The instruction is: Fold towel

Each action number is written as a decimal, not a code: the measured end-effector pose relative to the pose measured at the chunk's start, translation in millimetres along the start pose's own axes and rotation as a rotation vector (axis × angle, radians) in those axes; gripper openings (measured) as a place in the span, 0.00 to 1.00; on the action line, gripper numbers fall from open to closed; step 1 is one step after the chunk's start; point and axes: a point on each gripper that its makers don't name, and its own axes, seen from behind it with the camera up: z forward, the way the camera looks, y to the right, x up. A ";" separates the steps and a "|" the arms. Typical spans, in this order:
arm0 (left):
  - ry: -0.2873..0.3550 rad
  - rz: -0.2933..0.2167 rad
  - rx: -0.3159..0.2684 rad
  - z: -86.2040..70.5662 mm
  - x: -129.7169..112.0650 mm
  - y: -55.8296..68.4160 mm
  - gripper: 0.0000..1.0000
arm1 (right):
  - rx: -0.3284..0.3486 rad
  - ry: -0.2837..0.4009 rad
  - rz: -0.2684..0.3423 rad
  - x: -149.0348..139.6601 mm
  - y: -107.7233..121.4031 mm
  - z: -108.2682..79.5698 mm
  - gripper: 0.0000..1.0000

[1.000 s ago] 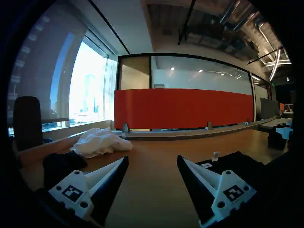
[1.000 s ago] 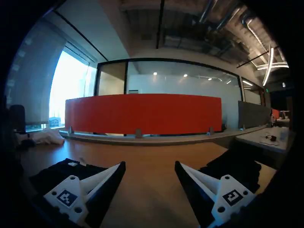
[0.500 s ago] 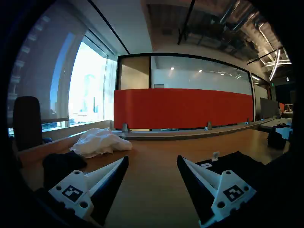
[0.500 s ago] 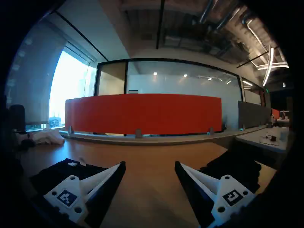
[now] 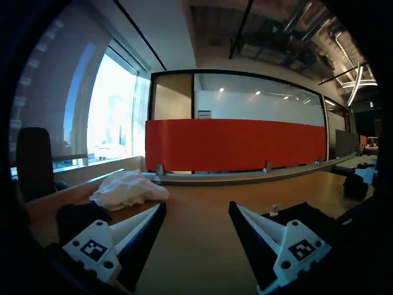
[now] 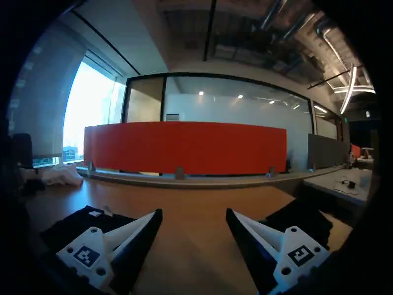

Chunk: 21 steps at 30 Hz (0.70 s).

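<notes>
A crumpled white towel (image 5: 128, 188) lies on the wooden table (image 5: 196, 231) at the far left, and is seen small and distant as the white towel (image 6: 61, 175) in the right gripper view. A black cloth with a white tag (image 5: 299, 214) lies flat behind my left gripper's right finger; the same kind of black cloth (image 6: 86, 221) sits behind my right gripper's left finger. My left gripper (image 5: 196, 206) is open with nothing between its fingers. My right gripper (image 6: 193, 212) is open over bare wood.
A second dark cloth (image 6: 299, 221) lies at the table's right side. A small dark bundle (image 5: 78, 216) sits near the white towel. A red partition (image 6: 184, 147) runs along the table's far edge. A dark chair back (image 5: 34, 160) stands at the left.
Both views have tilted slightly upward, so the table and cloths sit a little lower in each view. Both grippers stay open and empty.
</notes>
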 end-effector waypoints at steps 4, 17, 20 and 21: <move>0.004 -0.008 -0.010 0.9 33.1 3.0 0.94 | -0.005 0.007 -0.003 33.1 0.9 0.0 1.00; -0.025 0.002 -0.025 0.2 131.7 9.0 0.94 | -0.013 0.004 0.001 138.7 -0.5 -7.3 1.00; -0.028 0.002 -0.020 -0.3 146.8 9.7 0.94 | -0.012 0.004 0.003 154.6 -0.8 -7.5 1.00; -0.028 0.001 -0.019 -0.4 151.3 9.9 0.94 | -0.011 0.003 0.004 159.3 -0.9 -7.4 1.00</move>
